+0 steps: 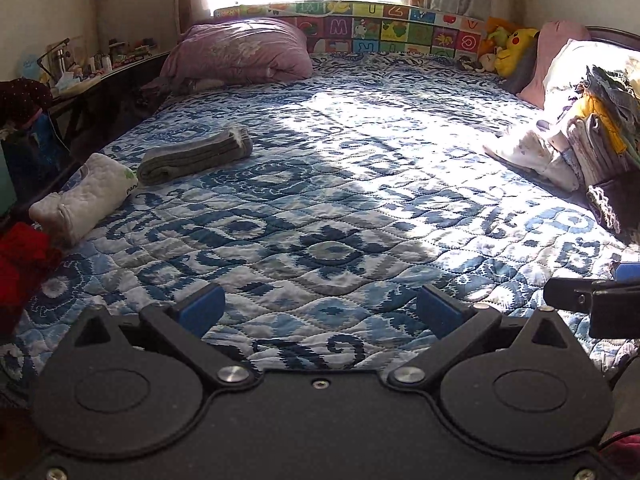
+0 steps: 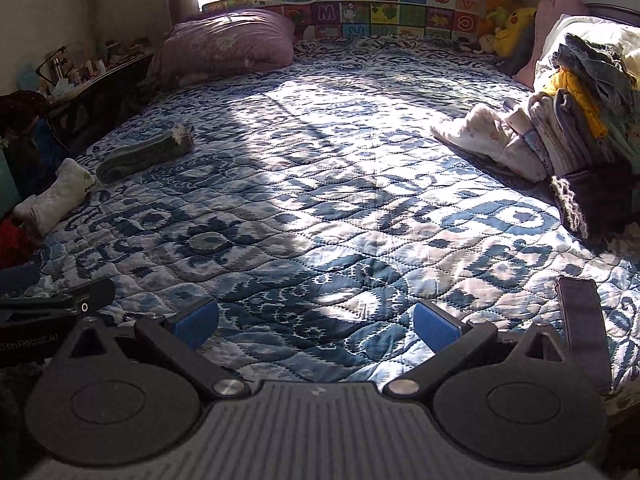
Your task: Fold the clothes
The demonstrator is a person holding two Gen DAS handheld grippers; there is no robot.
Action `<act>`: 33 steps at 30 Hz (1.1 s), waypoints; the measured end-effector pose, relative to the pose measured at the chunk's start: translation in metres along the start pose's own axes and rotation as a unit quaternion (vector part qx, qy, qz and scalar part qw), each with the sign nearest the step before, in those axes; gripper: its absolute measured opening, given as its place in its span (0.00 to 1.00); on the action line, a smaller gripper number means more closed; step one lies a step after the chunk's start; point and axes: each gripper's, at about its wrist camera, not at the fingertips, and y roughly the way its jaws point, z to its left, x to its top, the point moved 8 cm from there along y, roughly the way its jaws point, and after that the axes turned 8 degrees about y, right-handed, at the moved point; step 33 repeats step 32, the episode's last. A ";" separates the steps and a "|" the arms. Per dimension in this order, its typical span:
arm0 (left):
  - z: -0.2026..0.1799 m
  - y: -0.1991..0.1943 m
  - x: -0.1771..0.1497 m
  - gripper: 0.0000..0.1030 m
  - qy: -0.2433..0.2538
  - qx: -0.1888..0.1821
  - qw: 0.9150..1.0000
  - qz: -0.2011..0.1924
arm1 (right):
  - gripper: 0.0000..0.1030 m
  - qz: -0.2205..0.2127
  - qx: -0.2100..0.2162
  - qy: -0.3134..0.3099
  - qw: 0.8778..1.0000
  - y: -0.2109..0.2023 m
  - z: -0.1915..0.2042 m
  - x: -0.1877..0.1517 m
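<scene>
The left gripper (image 1: 320, 312) is held low over the near edge of the blue patterned quilt (image 1: 340, 208), its blue-padded fingers (image 1: 202, 308) spread wide with nothing between them. The right gripper (image 2: 316, 322) sits just beside it in the same attitude, fingers likewise parted and empty (each unit is partly visible at the edge of the other's view). Ahead and to the left, a rolled grey garment (image 1: 196, 156) lies on the quilt, with a rolled white garment (image 1: 84, 196) just beside it nearer the bed edge and a red cloth (image 1: 22, 256) closer still. Well apart, on the right side of the bed, a stack of folded clothes (image 2: 576, 120) stands with a white patterned garment (image 2: 484, 136) against its base. A purple duvet (image 1: 244, 52) and a yellow plush toy (image 1: 514, 50) occupy the far end below the window.
</scene>
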 end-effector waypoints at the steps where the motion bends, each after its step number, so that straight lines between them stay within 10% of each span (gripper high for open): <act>1: -0.001 -0.001 0.000 1.00 0.005 0.002 1.000 0.001 | 1.00 -0.003 0.000 -0.001 1.000 -0.003 0.000 0.002; 33: -0.038 0.014 0.019 1.00 -0.009 -0.017 1.000 0.002 | 1.00 -0.012 0.025 0.009 1.000 0.010 -0.020 0.024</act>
